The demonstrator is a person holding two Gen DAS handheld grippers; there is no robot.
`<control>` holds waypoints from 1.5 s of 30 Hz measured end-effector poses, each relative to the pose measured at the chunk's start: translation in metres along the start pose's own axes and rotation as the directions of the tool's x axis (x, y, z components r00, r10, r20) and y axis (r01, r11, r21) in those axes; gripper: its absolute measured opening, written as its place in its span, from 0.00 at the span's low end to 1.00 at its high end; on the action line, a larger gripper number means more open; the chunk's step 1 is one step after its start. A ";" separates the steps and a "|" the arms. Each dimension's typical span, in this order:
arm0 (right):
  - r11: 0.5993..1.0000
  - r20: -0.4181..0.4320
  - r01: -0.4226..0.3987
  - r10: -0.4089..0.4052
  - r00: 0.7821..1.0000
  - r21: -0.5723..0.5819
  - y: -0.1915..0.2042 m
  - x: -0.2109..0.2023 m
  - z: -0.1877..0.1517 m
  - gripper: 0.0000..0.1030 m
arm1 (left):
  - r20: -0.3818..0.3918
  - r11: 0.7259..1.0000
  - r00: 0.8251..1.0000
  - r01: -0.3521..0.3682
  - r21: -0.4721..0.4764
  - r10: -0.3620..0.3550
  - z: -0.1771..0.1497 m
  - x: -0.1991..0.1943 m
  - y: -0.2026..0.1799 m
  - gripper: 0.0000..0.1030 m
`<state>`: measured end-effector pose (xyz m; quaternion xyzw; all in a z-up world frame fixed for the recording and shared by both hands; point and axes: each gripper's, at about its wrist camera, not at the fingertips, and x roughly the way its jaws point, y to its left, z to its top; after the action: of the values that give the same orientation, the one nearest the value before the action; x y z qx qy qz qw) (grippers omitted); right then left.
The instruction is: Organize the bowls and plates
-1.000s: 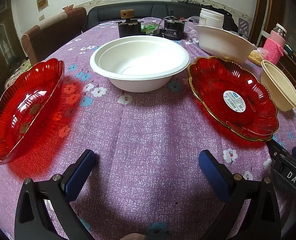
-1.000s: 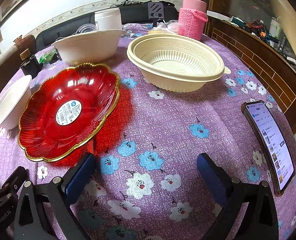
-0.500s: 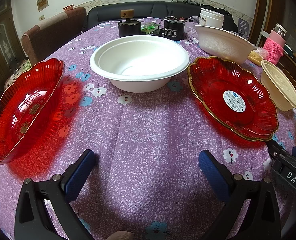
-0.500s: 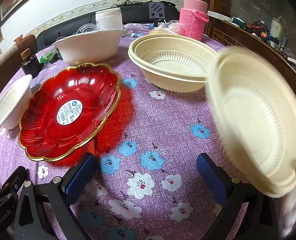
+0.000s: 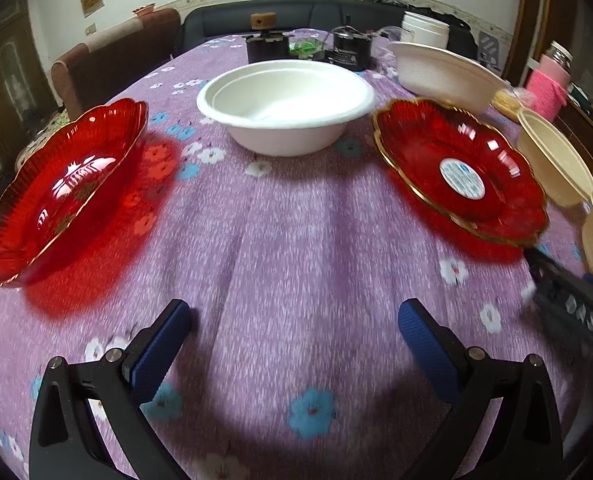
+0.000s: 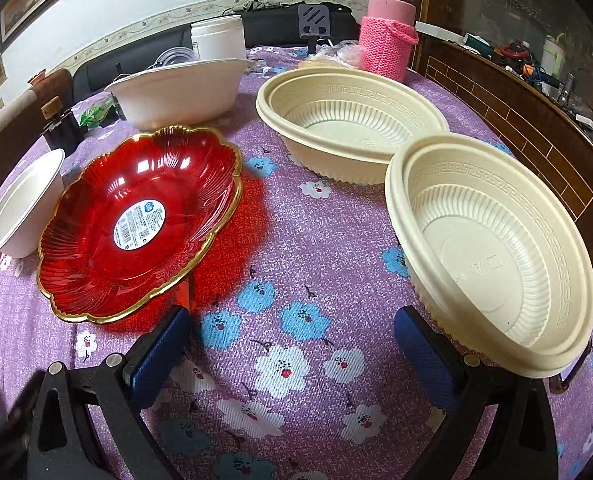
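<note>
My left gripper (image 5: 294, 334) is open and empty over the purple flowered tablecloth (image 5: 296, 248). Ahead of it stand a red plate (image 5: 62, 188) at the left, a white bowl (image 5: 286, 106) in the middle and a gold-rimmed red plate (image 5: 460, 170) at the right. My right gripper (image 6: 292, 340) is open and empty. A cream bowl (image 6: 492, 240) sits tilted just beyond its right finger. A second cream bowl (image 6: 352, 120) stands behind it, the gold-rimmed red plate (image 6: 140, 224) to the left.
Another white bowl (image 6: 180, 92) stands at the back, with a white jar (image 6: 218, 36), a pink knitted-sleeve flask (image 6: 388, 36) and dark small items (image 5: 268, 46) near the far edge. A wooden ledge (image 6: 516, 120) runs along the right.
A cream bowl came in from the right and now rests tilted by my right gripper's right finger, covering the phone seen earlier. My left gripper shifted slightly; both stay open.
</note>
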<state>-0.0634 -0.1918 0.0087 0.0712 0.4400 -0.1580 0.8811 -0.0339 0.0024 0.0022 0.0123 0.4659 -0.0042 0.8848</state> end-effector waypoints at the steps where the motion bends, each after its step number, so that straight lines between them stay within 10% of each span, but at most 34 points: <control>1: 1.000 0.000 0.000 0.000 1.000 0.000 0.000 0.000 0.000 0.99 | -0.010 1.000 1.000 0.016 0.025 -0.016 -0.004 -0.003 0.000 1.00; 7: 1.000 0.000 -0.001 0.001 1.000 0.000 0.000 0.000 0.000 0.99 | 0.061 0.999 0.998 0.016 0.032 -0.018 -0.031 -0.047 0.021 1.00; 16: 0.997 -0.071 -0.048 0.043 0.997 -0.064 0.000 -0.016 -0.019 0.99 | 0.304 0.987 0.939 0.152 0.057 -0.162 -0.056 -0.161 0.065 1.00; 21: 0.990 -0.049 -0.102 0.097 0.994 -0.093 0.007 -0.043 -0.045 0.99 | 0.475 0.956 0.851 0.288 -0.060 -0.226 -0.049 -0.221 0.127 1.00; 23: 0.983 0.022 -0.121 0.125 0.992 -0.137 0.017 -0.069 -0.057 0.99 | 0.364 0.972 0.904 0.233 0.021 -0.225 -0.038 -0.219 0.135 1.00; 29: 0.937 0.190 -0.223 0.278 0.942 -0.268 0.061 -0.136 -0.064 0.99 | 0.392 0.988 0.915 0.136 -0.077 -0.096 -0.035 -0.222 0.186 0.99; 35: 0.842 0.037 -0.437 0.471 0.881 -0.315 0.135 -0.126 -0.035 0.84 | 0.200 0.962 0.971 0.172 -0.214 -0.129 0.001 -0.162 0.252 0.99; 43: 0.809 -0.056 -0.530 0.535 0.843 -0.254 0.211 -0.083 -0.003 0.78 | 0.072 0.907 0.983 0.183 -0.379 -0.168 0.039 -0.067 0.307 0.98; 45: 0.807 -0.078 -0.544 0.542 0.837 -0.231 0.226 -0.068 0.004 0.75 | 0.040 0.901 0.983 0.179 -0.395 -0.178 0.049 -0.041 0.312 0.78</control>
<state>-0.0217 0.0342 0.0622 0.0856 0.4209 0.1558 0.8895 -0.0109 0.3131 0.0687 -0.2099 0.4549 0.0093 0.8654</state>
